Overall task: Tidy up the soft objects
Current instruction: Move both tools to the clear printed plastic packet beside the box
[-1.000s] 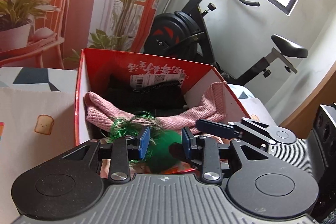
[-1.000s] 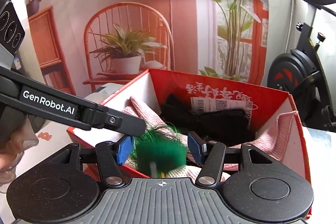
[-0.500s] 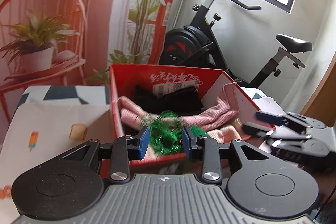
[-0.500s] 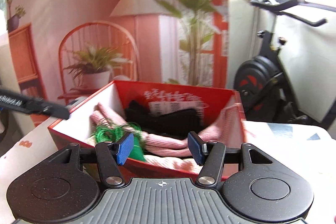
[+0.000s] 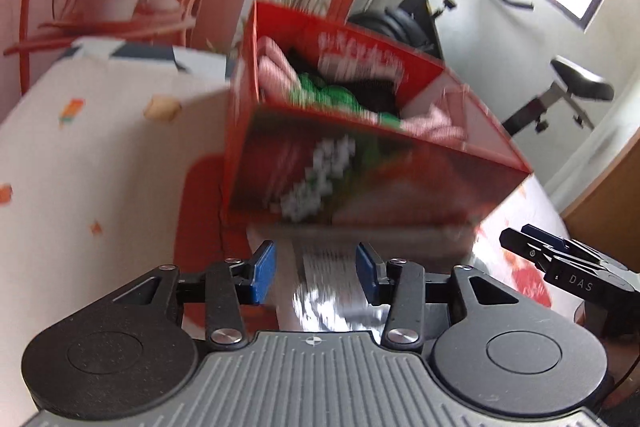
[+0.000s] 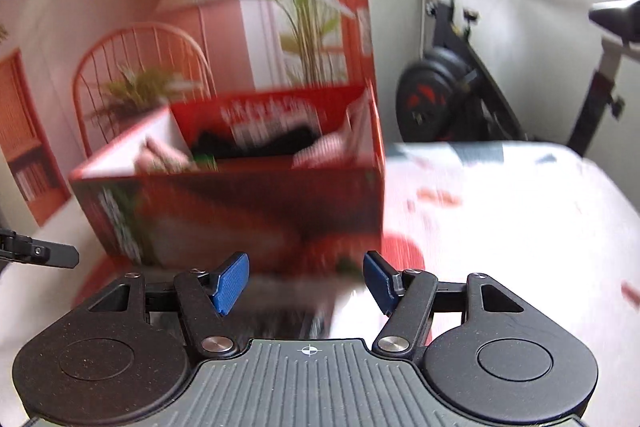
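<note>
A red cardboard box [image 5: 360, 183] stands on the table; it also shows in the right wrist view [image 6: 248, 203]. Inside lie a green fuzzy object [image 5: 328, 97], a pink towel [image 5: 276, 75] and a black cloth [image 5: 372, 95]. My left gripper [image 5: 315, 271] is open and empty, low in front of the box. My right gripper [image 6: 306, 281] is open and empty, also in front of the box; its tip shows in the left wrist view [image 5: 560, 263]. Both views are motion-blurred.
The table wears a white cloth with small prints [image 5: 100, 147]. A shiny blurred item [image 5: 332, 283] lies just before my left gripper. An exercise bike [image 6: 460, 99] stands behind, beside a wall mural of a chair and plants [image 6: 140, 83].
Both grippers have pulled back and down out of the box. The green object, earlier between my left gripper's fingers, now lies in the box, and the left jaws have opened wider.
</note>
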The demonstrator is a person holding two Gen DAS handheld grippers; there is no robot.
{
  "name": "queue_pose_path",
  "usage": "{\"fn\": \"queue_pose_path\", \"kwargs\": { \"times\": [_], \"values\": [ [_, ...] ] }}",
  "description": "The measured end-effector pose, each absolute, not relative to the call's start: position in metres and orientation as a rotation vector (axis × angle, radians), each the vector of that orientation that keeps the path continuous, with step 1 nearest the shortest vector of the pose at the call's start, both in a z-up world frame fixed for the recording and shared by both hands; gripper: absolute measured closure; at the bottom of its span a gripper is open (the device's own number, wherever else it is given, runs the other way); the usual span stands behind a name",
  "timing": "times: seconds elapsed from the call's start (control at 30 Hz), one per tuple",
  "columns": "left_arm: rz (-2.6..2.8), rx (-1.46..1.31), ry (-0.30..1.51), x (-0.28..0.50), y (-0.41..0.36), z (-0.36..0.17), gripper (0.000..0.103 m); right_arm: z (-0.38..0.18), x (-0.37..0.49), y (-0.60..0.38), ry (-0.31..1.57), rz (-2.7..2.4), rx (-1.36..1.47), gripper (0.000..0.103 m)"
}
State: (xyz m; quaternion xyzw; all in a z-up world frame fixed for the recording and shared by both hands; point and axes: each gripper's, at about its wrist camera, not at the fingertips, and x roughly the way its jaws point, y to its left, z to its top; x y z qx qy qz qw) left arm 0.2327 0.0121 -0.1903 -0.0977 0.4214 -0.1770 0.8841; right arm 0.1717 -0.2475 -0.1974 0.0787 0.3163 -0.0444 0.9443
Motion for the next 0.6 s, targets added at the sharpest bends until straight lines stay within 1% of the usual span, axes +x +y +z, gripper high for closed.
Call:
{"fn": "queue_pose_path", "kwargs": {
  "times": [0.3,0.4,0.5,0.6],
  "values": [
    [-0.352,-0.156,0.949,0.228,0.005,-0.219,0.057,-0.239,0.152,-0.251,0.748,-0.126,0.246,0.042],
    [-0.348,-0.165,0.970,0.227,0.005,-0.226,0.056,-0.244,0.152,-0.253,0.748,-0.118,0.282,0.038],
    [-0.346,-0.191,0.975,0.234,0.010,-0.228,0.052,-0.245,0.158,-0.257,0.759,-0.100,0.299,0.034],
    [-0.334,-0.230,0.999,0.248,0.016,-0.231,0.052,-0.244,0.166,-0.259,0.775,-0.085,0.292,0.033]
  ]
}}
